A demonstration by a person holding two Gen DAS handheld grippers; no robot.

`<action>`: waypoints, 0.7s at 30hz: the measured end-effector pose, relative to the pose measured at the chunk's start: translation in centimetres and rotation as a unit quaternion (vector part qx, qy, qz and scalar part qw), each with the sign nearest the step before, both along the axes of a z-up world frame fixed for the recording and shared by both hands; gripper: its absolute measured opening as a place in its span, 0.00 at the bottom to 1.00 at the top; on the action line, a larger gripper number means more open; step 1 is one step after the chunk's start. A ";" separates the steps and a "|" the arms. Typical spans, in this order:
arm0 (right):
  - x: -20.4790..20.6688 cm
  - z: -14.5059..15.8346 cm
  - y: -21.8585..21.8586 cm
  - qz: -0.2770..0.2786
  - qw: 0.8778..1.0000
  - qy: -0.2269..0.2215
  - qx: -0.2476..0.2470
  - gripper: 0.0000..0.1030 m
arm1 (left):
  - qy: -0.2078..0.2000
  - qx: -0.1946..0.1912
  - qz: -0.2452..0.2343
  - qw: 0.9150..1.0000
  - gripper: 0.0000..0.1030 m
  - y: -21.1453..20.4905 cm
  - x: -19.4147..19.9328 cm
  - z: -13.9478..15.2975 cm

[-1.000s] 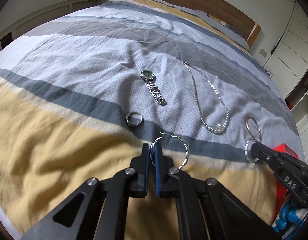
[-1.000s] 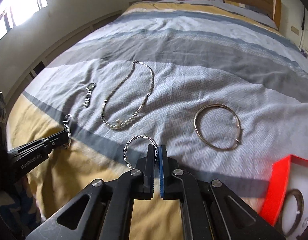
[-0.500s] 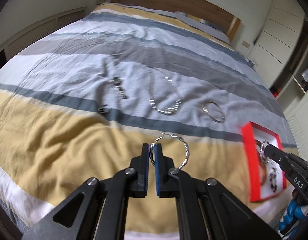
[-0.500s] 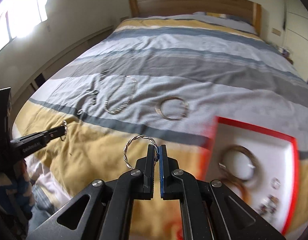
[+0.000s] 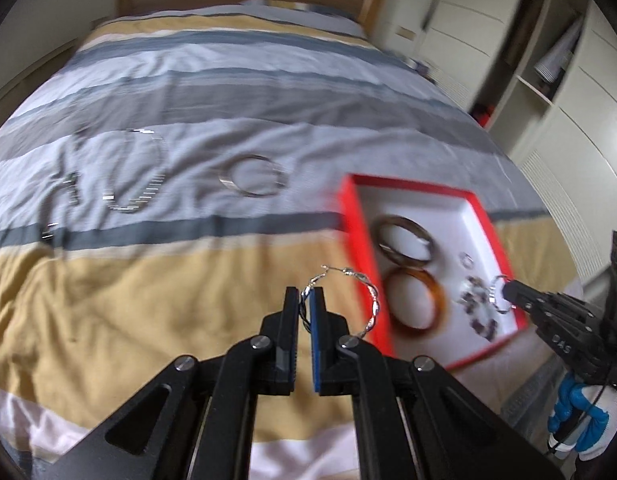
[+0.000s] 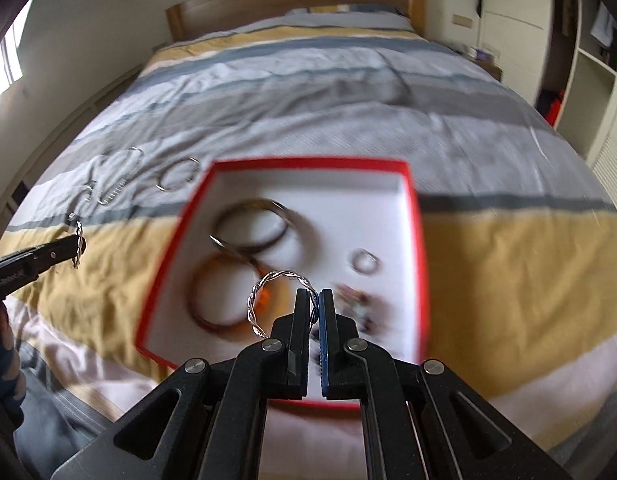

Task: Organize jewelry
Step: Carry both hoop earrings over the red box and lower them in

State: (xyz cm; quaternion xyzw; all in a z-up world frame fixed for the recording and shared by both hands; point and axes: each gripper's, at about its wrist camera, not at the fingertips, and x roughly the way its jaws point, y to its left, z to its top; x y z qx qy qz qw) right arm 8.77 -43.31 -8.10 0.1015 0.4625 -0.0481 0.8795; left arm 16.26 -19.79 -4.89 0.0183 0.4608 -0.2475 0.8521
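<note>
Above the striped bedspread, each gripper's fingers pinched a twisted silver hoop: left gripper, right gripper. The red-rimmed tray held bangles.

Twisted silver hoop earrings above red box

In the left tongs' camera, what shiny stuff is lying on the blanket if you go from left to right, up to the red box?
Watch → necklace → big hoop → red box.
</note>
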 end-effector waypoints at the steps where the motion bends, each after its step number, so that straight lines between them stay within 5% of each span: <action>1: -0.3 -0.4 -0.4 -0.002 1.000 0.004 0.000 0.04 | 0.003 0.002 -0.011 1.000 0.04 -1.0 -0.3 -0.2; 9: -0.8 -3.1 -1.7 0.006 0.999 0.032 0.003 0.04 | 0.023 0.025 -0.076 0.997 0.04 -7.3 -2.3 -2.8; 21: -0.7 -4.5 -1.4 0.028 0.998 0.048 -0.023 0.05 | 0.034 0.048 -0.091 0.994 0.05 -9.0 -2.0 -5.4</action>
